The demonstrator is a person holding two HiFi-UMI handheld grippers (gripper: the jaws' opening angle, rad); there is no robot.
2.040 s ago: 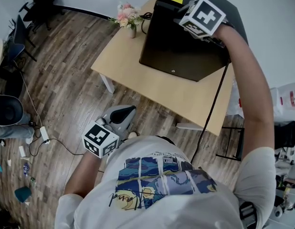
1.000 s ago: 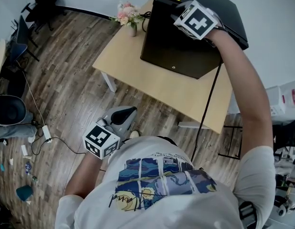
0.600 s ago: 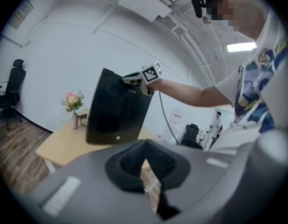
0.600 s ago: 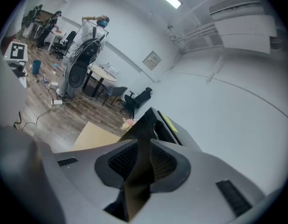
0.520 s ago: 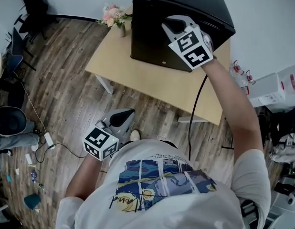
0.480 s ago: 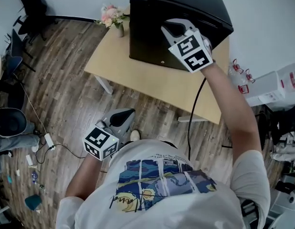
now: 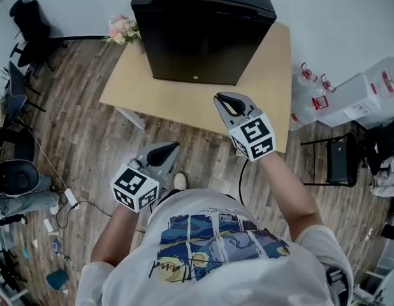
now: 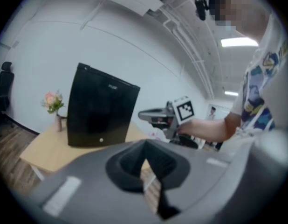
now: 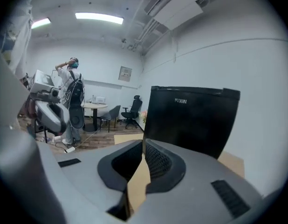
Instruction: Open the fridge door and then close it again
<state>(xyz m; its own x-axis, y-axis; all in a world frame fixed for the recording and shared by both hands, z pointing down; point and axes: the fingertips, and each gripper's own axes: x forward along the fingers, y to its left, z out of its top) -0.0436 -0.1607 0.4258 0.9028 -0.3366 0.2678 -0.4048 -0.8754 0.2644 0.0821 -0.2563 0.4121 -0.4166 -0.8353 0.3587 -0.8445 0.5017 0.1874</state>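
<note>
The right gripper [image 7: 230, 97] is hovering over the near edge of the tabletop [image 7: 267, 81]. Its fingers [image 9: 159, 161] have just been closing, and in the right gripper view they are meeting at the tips with nothing between them. Only a narrow wedge of pale tabletop is showing through the gap lower down.

The black fridge [image 7: 203, 37] is standing straight ahead of these fingertips, well apart from them. Its door is sitting shut and flush with the body. No finger is touching it.

The left gripper [image 7: 171, 146] is hanging lower and nearer the person's body, off the tabletop and over the wooden floor [image 7: 88, 139]. Its fingers [image 8: 129, 164] are also pressing together at the tips and carrying nothing.

From the left fingers, the fridge [image 8: 100, 110] is lying ahead and a little to the left. The right gripper [image 8: 154, 115] is showing just right of it.

A small vase of pink flowers [image 7: 122, 28] is sitting on the tabletop beside the fridge. It is on the far left as seen from both pairs of fingers and well away from either.
</note>
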